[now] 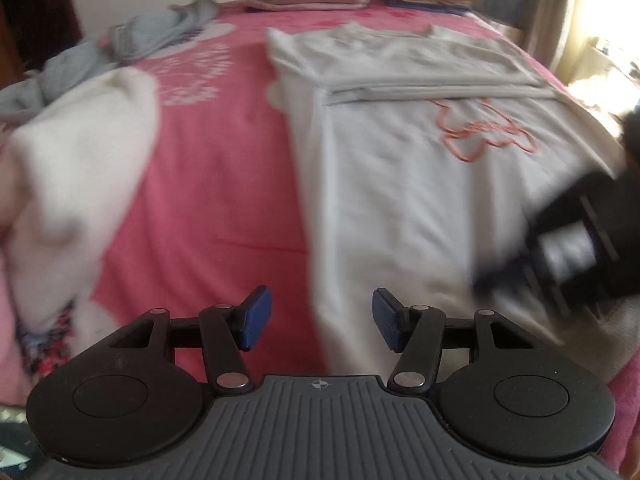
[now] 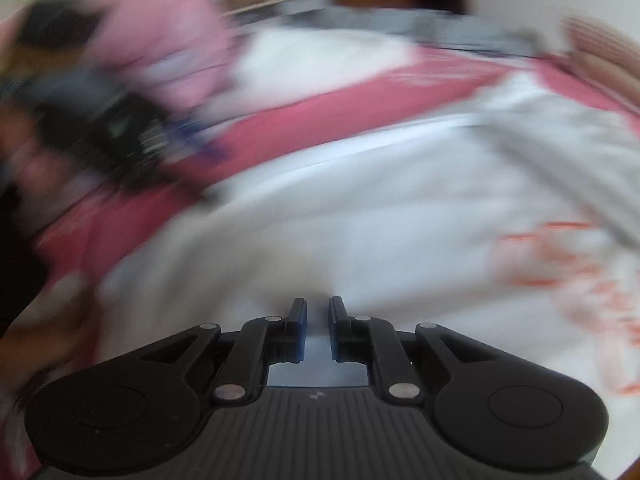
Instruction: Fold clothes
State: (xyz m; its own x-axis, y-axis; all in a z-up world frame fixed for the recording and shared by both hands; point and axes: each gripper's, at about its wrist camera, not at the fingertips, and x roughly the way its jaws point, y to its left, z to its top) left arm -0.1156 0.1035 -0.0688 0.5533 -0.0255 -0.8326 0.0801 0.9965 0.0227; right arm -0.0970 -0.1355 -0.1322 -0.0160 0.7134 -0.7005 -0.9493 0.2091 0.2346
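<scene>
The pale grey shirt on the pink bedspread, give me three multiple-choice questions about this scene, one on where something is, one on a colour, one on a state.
1. Where does the pale grey shirt with the outlined drawing lie relative to the crumpled white fleecy garment in the left wrist view?
A. To its right
B. Under it
C. To its left

2. What colour is the outlined drawing on the shirt?
A. Blue
B. Orange
C. Green

3. How does the left gripper stand?
A. Clamped on the shirt
C. Holding a hanger
B. Open, nothing between its blue pads

Answers: 1 A, a strip of pink bedspread separates them, shirt on the right. 2 B, the lines are orange. 3 B, a wide gap shows between the pads, which stand above the cloth.
</scene>
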